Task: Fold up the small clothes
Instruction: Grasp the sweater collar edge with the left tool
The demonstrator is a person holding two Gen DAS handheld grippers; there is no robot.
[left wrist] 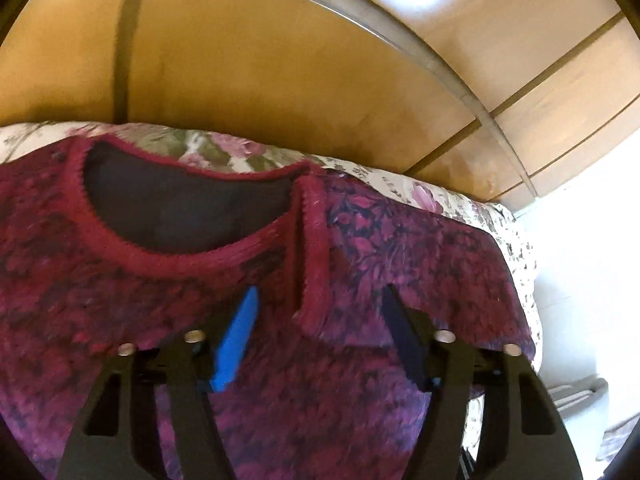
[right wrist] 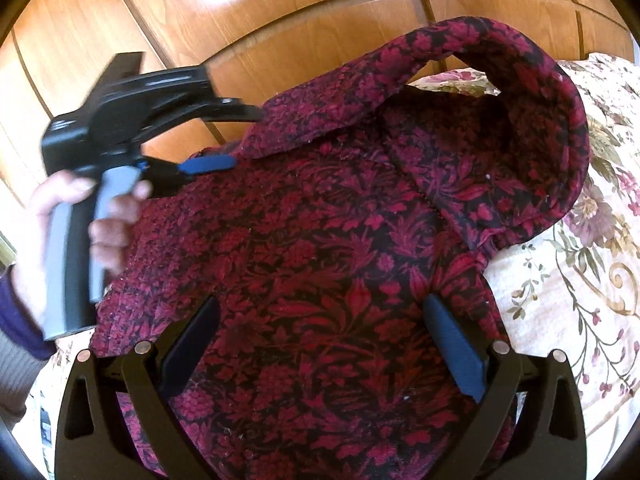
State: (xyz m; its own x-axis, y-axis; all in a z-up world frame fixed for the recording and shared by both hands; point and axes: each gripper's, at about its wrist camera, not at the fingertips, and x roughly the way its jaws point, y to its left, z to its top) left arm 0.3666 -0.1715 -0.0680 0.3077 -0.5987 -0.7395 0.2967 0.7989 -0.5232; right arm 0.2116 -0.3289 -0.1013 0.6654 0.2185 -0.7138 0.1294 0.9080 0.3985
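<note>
A wooden wardrobe [right wrist: 320,12] stands behind the floral bedspread [right wrist: 580,280], on which the dark red floral garment [right wrist: 320,260] lies spread, one edge folded back over itself. The right gripper [right wrist: 322,320] is poised above the garment, fingers apart and holding nothing. The left gripper [left wrist: 318,304], in a hand [right wrist: 68,232], has its jaws partly apart at the garment's neckline edge; whether they pinch cloth cannot be told.
</note>
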